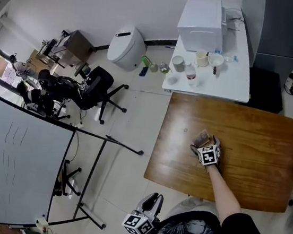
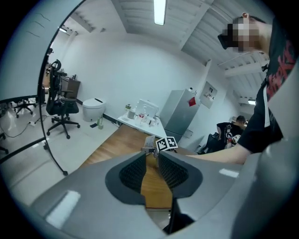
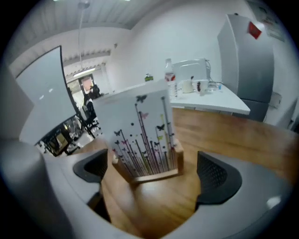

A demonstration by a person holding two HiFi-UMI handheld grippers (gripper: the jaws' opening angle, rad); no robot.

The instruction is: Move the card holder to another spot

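The card holder [image 3: 148, 164] is a small wooden stand with an upright white card printed with stems and butterflies. It rests on the brown wooden table [image 1: 259, 155], left of centre, where the head view shows the card holder [image 1: 203, 135] partly hidden by my right gripper [image 1: 203, 143]. In the right gripper view the holder stands between the wide-apart jaws of the right gripper [image 3: 154, 173], and neither pad touches it. My left gripper [image 1: 153, 199] hangs off the table near the person's body. In its own view the left gripper [image 2: 152, 171] is shut and holds nothing.
A white side table [image 1: 231, 85] beyond the wooden one carries a white box appliance [image 1: 200, 23], cups and a bottle. On the floor to the left stand a black office chair [image 1: 94, 88], a white bin [image 1: 128, 46] and a whiteboard [image 1: 17, 161].
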